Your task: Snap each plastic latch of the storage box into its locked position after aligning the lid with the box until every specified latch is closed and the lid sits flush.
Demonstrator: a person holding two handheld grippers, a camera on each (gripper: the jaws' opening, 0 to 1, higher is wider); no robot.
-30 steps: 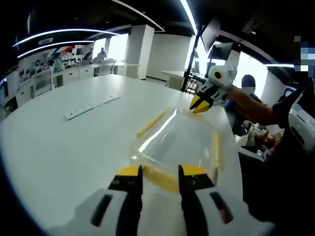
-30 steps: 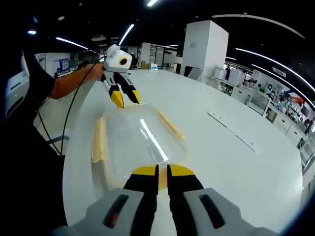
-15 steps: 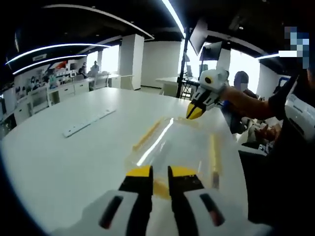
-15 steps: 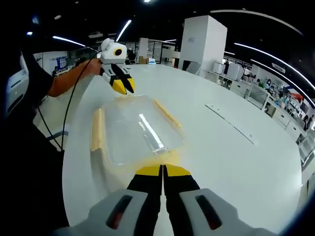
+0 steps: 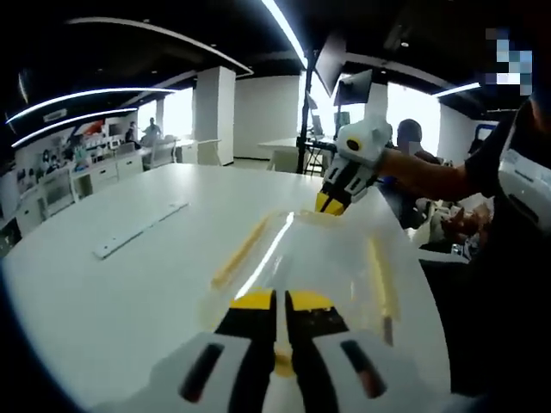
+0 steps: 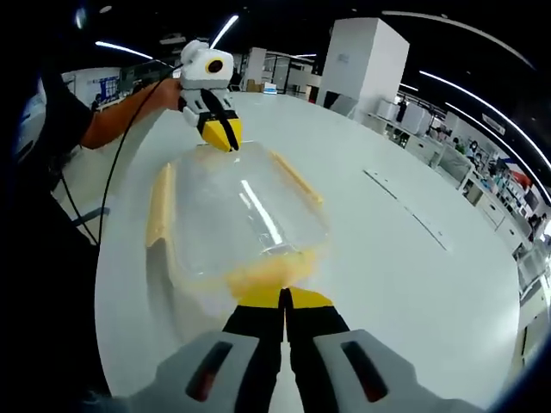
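A clear plastic storage box [image 5: 318, 258] with its lid on lies on the white table [image 5: 103, 292]. Yellow latches run along its long sides [image 5: 239, 254] [image 5: 379, 275]. My left gripper [image 5: 281, 301] is shut, its tips at the box's near end over a yellow end latch. My right gripper [image 5: 330, 200] comes in at the far end, shut, its tips touching the lid's edge. In the right gripper view the box [image 6: 232, 206] stretches away; my right gripper [image 6: 284, 297] is shut against the near yellow end latch [image 6: 263, 275], and the left gripper [image 6: 219, 133] presses the far end.
A white power strip [image 5: 138, 231] [image 6: 413, 219] lies on the table beside the box. The person's arm [image 5: 430, 176] [image 6: 120, 129] reaches over the table edge close to the box's long side. Desks and a white column [image 6: 362, 69] stand far behind.
The left jaws have closed from a clear gap to shut. The right jaws closed their slit. Both grippers have pushed in onto the box's opposite ends.
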